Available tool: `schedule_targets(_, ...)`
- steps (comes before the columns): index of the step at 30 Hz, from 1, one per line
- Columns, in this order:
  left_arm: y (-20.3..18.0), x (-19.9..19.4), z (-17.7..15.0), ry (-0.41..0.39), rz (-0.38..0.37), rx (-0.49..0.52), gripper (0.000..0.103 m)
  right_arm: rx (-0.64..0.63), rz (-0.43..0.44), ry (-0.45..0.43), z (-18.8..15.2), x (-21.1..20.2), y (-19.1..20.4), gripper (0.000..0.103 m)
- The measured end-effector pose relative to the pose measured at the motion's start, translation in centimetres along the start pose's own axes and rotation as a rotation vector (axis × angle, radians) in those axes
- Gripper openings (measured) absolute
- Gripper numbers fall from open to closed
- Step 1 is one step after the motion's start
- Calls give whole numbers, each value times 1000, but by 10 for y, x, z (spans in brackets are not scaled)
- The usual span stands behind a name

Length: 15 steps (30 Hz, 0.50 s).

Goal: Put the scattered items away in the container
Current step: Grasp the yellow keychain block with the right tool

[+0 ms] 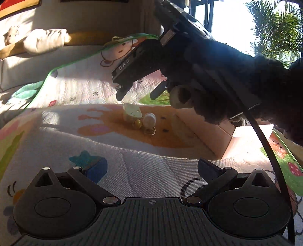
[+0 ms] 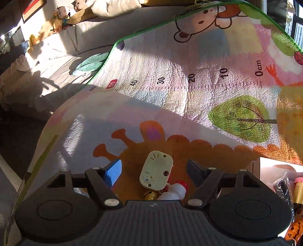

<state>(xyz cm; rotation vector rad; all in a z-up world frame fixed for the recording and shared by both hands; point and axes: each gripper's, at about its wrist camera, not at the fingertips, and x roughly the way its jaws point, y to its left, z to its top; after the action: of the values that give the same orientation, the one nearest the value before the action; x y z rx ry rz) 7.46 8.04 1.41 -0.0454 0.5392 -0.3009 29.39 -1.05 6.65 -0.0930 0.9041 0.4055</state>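
Observation:
A cream plastic keychain tag lies on a cartoon play mat, joined to a gold bell and a small white figure with red trim. My right gripper hovers over the tag, open, with a blue pad well clear on the left. The left wrist view shows the same cluster mid-mat, with the right gripper above it in a dark gloved hand. My left gripper stands open and empty, nearer the front of the mat.
An open cardboard box sits to the right of the cluster; its corner shows several items inside. A grey sofa with plush toys lies behind the mat. A black cable hangs from the right hand.

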Motion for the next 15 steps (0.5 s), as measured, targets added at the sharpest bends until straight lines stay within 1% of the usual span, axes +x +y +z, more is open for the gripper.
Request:
schedule_targets(1, 1, 0, 0, 1, -1, -8, 103, 3, -8, 20, 0, 10, 0, 77)
schedule_targets(2, 3, 1, 0, 2, -5, -21, 103, 8, -7, 42, 0, 19, -2, 73)
schedule_targets(3, 4, 1, 0, 4, -9, -32, 103, 11, 8, 56, -2, 24, -2, 61)
schedule_targets(4, 6, 2, 0, 7, -13, -41, 103, 10, 25, 67, -4, 27, -2, 52)
schedule_targets(5, 6, 2, 0, 7, -15, -44, 103, -3, 43, 75, -6, 26, 0, 40)
schedule_targets(7, 5, 1, 0, 4, -14, -39, 103, -26, 57, 49, -11, 15, 3, 39)
schedule_targets(9, 2, 0, -1, 3, -11, -23, 103, -58, 79, -18, -17, -18, 7, 39)
schedule_targets(12, -4, -4, -3, 3, -7, 3, 103, -41, 178, -90, -28, -80, 0, 38)
schedule_targets(13, -7, -5, -3, 4, -7, 9, 103, -38, 216, -123, -35, -108, -4, 38)
schedule_targets(15, -11, -7, -4, 6, -5, 25, 103, -46, 248, -187, -51, -156, -12, 38)
